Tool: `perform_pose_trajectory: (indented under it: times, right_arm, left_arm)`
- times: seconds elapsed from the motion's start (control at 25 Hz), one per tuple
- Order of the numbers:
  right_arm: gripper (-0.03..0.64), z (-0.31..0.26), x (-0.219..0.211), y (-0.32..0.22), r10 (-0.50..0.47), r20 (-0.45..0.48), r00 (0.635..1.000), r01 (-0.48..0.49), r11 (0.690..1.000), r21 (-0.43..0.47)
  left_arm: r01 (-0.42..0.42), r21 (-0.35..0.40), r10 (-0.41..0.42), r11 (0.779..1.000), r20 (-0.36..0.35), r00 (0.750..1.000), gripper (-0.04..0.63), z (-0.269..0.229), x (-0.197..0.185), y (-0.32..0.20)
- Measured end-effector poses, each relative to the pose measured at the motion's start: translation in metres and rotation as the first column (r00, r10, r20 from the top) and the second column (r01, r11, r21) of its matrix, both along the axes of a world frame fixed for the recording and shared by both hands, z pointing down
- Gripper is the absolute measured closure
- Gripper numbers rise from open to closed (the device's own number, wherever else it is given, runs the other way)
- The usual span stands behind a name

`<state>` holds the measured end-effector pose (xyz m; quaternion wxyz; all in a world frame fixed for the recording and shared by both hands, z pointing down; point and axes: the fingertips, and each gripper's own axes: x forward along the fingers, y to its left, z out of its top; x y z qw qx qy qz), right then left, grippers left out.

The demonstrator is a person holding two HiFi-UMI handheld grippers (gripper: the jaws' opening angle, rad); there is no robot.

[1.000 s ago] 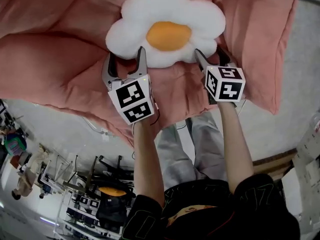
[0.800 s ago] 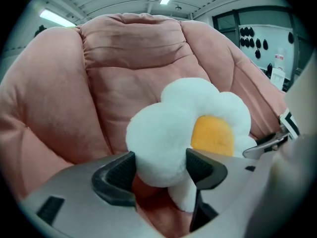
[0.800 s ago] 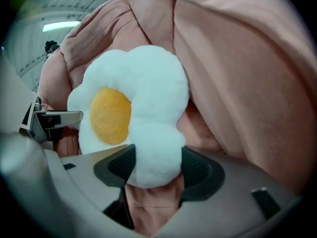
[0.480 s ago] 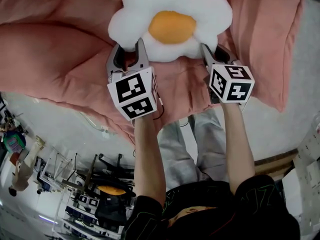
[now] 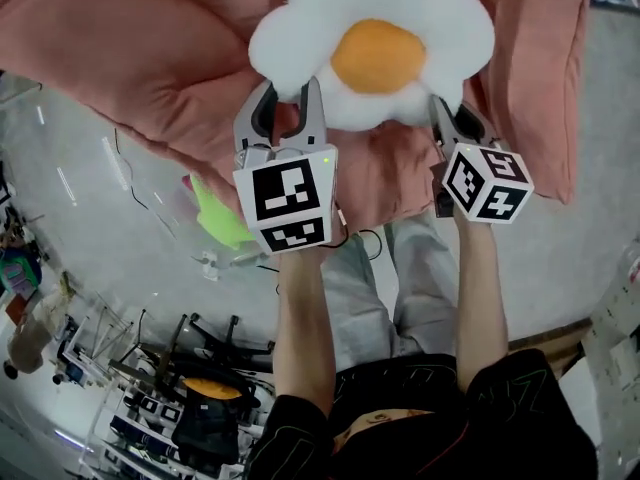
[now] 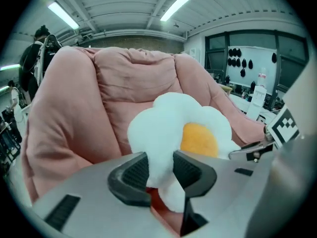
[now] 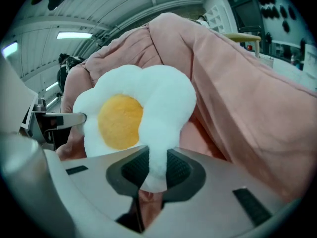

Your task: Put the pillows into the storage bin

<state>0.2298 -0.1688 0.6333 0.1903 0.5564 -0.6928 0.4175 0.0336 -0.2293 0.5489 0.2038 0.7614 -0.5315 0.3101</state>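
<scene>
A white flower-shaped pillow (image 5: 370, 53) with a yellow centre is held up in front of a big pink cushion (image 5: 150, 38). My left gripper (image 5: 285, 98) pinches its lower-left petal, and its jaws are still closing with the plush squeezed between the pads. My right gripper (image 5: 447, 108) pinches the lower-right petal, its jaws closing too. In the left gripper view the pillow (image 6: 198, 133) bulges out beyond the left gripper (image 6: 159, 170). In the right gripper view a narrow fold of the pillow (image 7: 129, 118) is nipped in the right gripper (image 7: 157, 167). No storage bin is in view.
The pink cushion (image 6: 124, 83) fills the space behind the pillow. On the grey floor below lie a bright green item (image 5: 222, 218) and thin cables (image 5: 130, 183). Wheeled racks (image 5: 180, 368) stand at the lower left. A person (image 6: 34, 53) stands far off on the left.
Both grippers have shut on the pillow's lower petals. The pillow has come up off the pink cushion and shifted right in the head view, and the floor now shows at the left.
</scene>
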Motion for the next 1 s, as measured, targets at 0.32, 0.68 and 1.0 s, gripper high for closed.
perform_pose_trajectory:
  times: [0.32, 0.68, 1.0]
  right_arm:
    - [0.549, -0.082, -0.042, 0.017, -0.022, -0.029, 0.999, 0.025, 0.992, 0.125]
    - [0.549, -0.157, -0.119, 0.038, -0.145, -0.114, 0.983, 0.169, 0.956, 0.238]
    - [0.548, -0.229, -0.220, 0.060, -0.285, -0.208, 0.936, 0.342, 0.877, 0.339]
  left_arm:
    - [0.054, 0.117, -0.048, 0.992, -0.056, 0.997, 0.466, -0.085, -0.047, 0.040]
    - [0.187, 0.216, -0.158, 0.958, -0.148, 0.976, 0.466, -0.146, -0.133, 0.096]
    - [0.333, 0.286, -0.283, 0.899, -0.203, 0.938, 0.462, -0.187, -0.240, 0.156]
